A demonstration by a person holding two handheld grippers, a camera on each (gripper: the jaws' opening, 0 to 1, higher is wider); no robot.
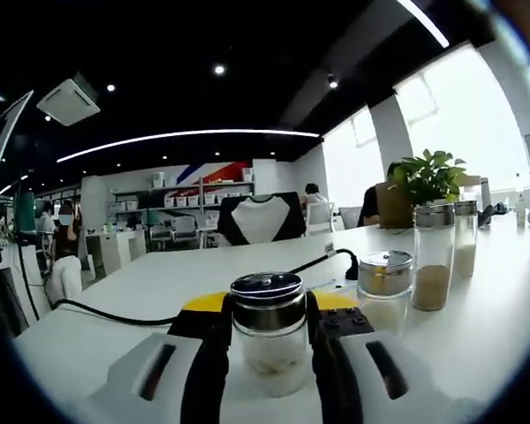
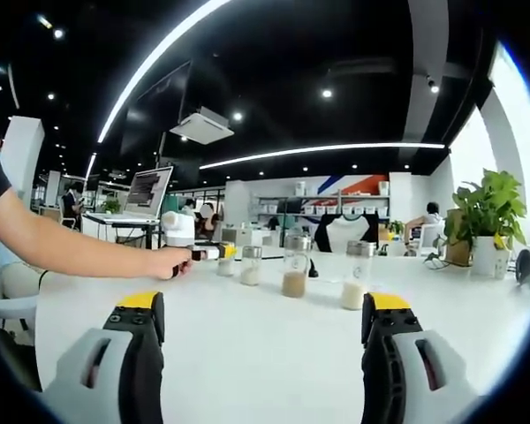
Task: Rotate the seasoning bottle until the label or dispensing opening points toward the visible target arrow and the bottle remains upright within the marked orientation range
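**A:** What are your left fingers doing?

**B:** My left gripper is pinching the seasoning bottle; one dark finger presses each side of its glass body. It stands upright on the white bench, steel cap on top, pale powder in the bottom. I can't make out a label or a target arrow.

**A:** And around that bottle?

**B:** Just beside it sits a short jar of the same kind. Beyond that jar stand a tall shaker with brown seasoning and a tall shaker with white seasoning, close together. A potted plant is behind them. A black cable runs across the bench on the other side of the bottle.

**A:** The right side?

**B:** My right gripper has its fingers spread wide with only bare bench between them. Well beyond them I see the bottle row: the brown shaker and white shaker nearer, my bare forearm reaching in toward the far end.
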